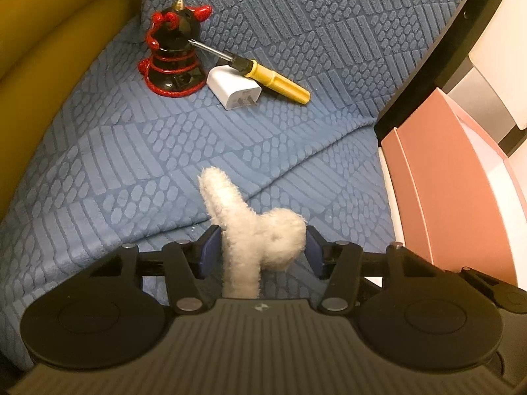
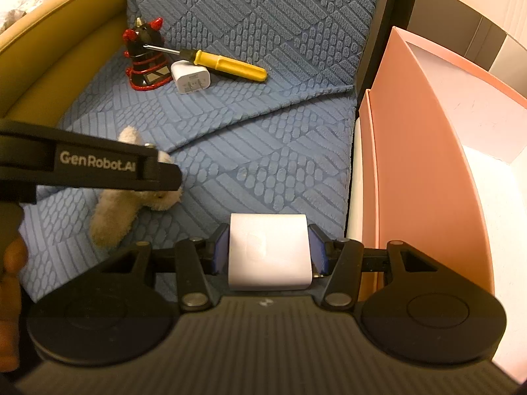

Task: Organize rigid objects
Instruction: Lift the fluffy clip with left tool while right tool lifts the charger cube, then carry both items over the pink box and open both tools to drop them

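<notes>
On the blue blanket [image 1: 296,33] your left gripper [image 1: 260,247] sits low over a fluffy cream toy [image 1: 253,230]. Its fingers [image 1: 207,250] are about half open. The toy is between them. The right finger looks like it touches the fluff, and the left one sits just beside it, so you cannot tell if the squeeze is firm. From the right camera, the left gripper [image 2: 161,174] crosses over the same toy [image 2: 112,210], which lies on the blanket [image 2: 280,148].

Your right gripper [image 2: 268,250] has its fingers [image 2: 222,247] about half open too, and they press on both sides of a white block [image 2: 268,250]. It holds the block just above the blanket, next to a pink box [image 2: 428,181]. The box stands on the right side and is open at the top, with a pale inside.

Far back on the blanket sit three hard things close together. A black and red figure [image 1: 173,56] stands upright by the yellow cushion [image 1: 49,49]. A white plug [image 1: 235,90] lies just beside it. A yellow screwdriver [image 1: 263,72] lies with its shaft across the top of the plug and its metal tip at the figure.
</notes>
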